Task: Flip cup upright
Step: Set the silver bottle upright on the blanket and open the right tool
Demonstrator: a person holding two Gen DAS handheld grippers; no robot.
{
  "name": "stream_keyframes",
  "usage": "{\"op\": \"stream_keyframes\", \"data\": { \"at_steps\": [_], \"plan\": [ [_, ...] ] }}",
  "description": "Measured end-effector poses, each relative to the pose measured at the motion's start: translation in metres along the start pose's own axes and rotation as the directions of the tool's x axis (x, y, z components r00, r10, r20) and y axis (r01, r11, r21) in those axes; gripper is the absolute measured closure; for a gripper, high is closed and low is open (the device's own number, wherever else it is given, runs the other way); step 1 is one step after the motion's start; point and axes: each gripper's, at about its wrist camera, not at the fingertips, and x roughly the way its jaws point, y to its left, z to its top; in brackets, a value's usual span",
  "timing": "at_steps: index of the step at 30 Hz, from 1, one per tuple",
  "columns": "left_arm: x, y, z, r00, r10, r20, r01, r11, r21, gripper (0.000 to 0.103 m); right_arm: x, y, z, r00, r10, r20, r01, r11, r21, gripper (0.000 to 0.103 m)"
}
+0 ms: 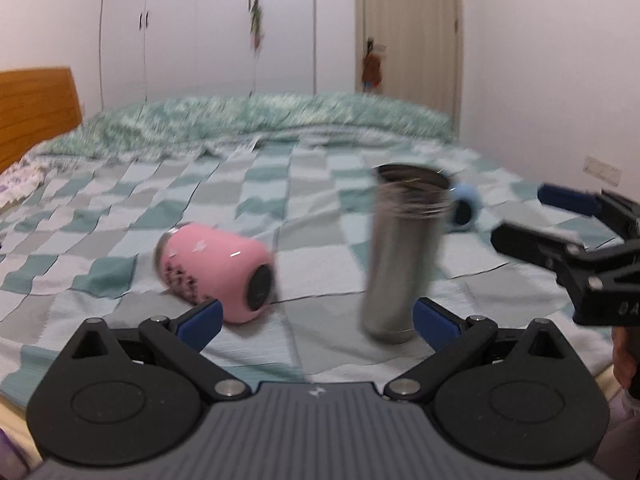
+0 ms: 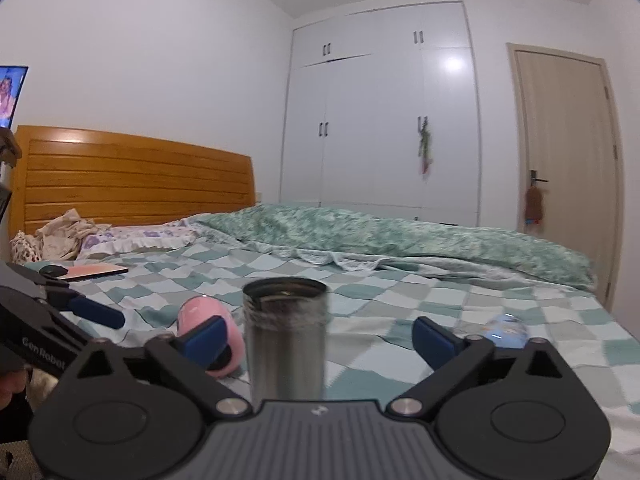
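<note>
A steel cup [image 1: 404, 252] stands upright on the checked bed cover, open mouth up; it also shows in the right wrist view [image 2: 286, 344]. A pink cup [image 1: 218, 270] lies on its side to its left, base toward me; it shows in the right wrist view [image 2: 212, 334] behind the left finger. A light blue cup [image 1: 464, 208] lies on its side behind the steel cup, also in the right wrist view [image 2: 506, 330]. My left gripper [image 1: 316, 322] is open and empty, close to the pink and steel cups. My right gripper [image 2: 318, 340] is open, its jaws either side of the steel cup without touching it.
The bed cover [image 1: 120, 240] is soft and wrinkled. A folded green quilt [image 2: 400, 236] lies along the far side. A pink tablet and black mouse [image 2: 92, 270] lie near the pillows by the wooden headboard [image 2: 136, 176]. The right gripper's body [image 1: 580, 252] is at the right.
</note>
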Motion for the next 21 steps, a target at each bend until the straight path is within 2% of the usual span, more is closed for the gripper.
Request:
{"op": "stream_keyframes", "data": {
  "at_steps": [5, 12, 15, 21],
  "plan": [
    [-0.021, -0.050, -0.028, 0.990, -0.009, 0.140, 0.005, 1.000, 0.028, 0.000, -0.054, -0.016, -0.028, 0.997, -0.075, -0.020, 0.074, 0.997, -0.010, 0.000],
    [-0.031, -0.099, -0.069, 0.967, 0.000, 0.254, 0.002, 1.000, -0.009, 0.000, -0.107, -0.034, -0.068, 0.983, -0.185, -0.009, 0.185, 0.983, -0.017, 0.000],
    [-0.032, -0.113, -0.082, 0.957, 0.018, 0.290, -0.022, 1.000, 0.010, 0.000, -0.121, -0.041, -0.075, 0.979, -0.205, 0.012, 0.205, 0.979, 0.004, 0.000],
    [-0.037, -0.118, -0.084, 0.947, 0.027, 0.320, -0.034, 0.999, 0.014, 0.000, -0.133, -0.043, -0.077, 0.974, -0.219, 0.051, 0.219, 0.976, -0.001, 0.000]
  ]
}}
